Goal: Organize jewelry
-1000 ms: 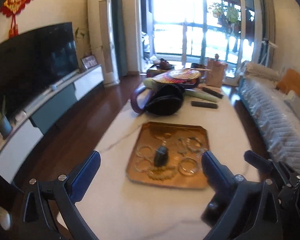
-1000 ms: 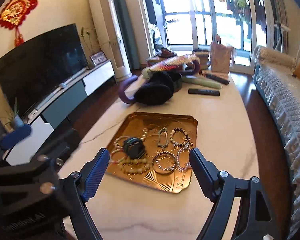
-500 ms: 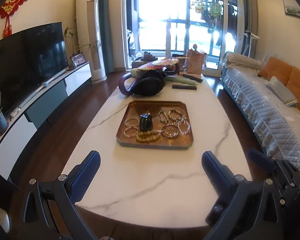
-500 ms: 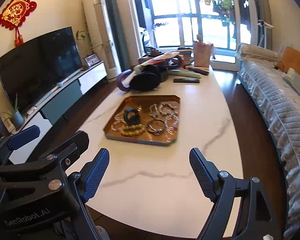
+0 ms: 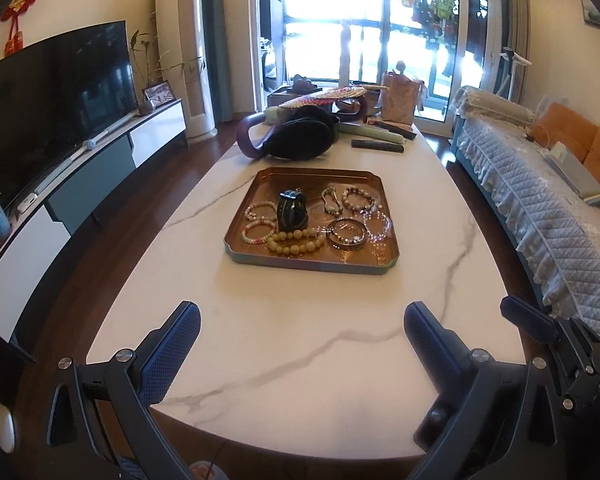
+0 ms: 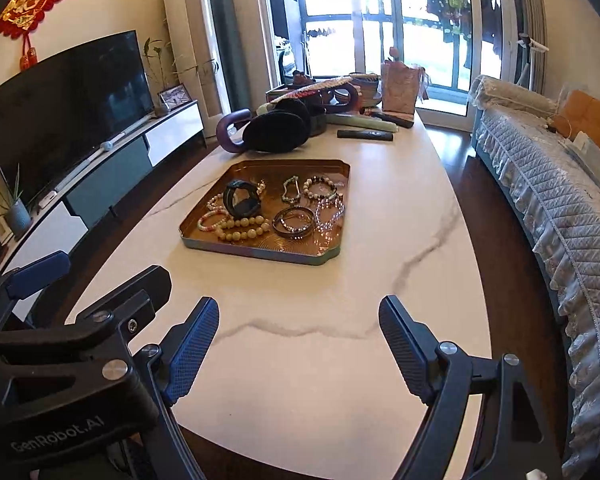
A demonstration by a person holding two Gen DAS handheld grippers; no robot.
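Several bracelets (image 5: 344,233) and a black band (image 5: 292,210) lie in the copper tray (image 5: 312,264) mid-desk (image 5: 300,340), far from me. Both my left gripper (image 5: 302,344) and right gripper (image 6: 299,344) hover over the near edge, fingers wide and empty. I should approach low, picking one outer piece first.

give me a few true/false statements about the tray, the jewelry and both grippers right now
1. All the bracelets lie inside the copper tray. True.
2. The left gripper is shut on a bracelet. False: it is open and empty, short of the tray.
3. The black bangle stands on edge. True.
4. The yellow bead bracelet lies at the tray's far edge. False: it lies near the front edge.
5. The right gripper is open, over bare table. True.
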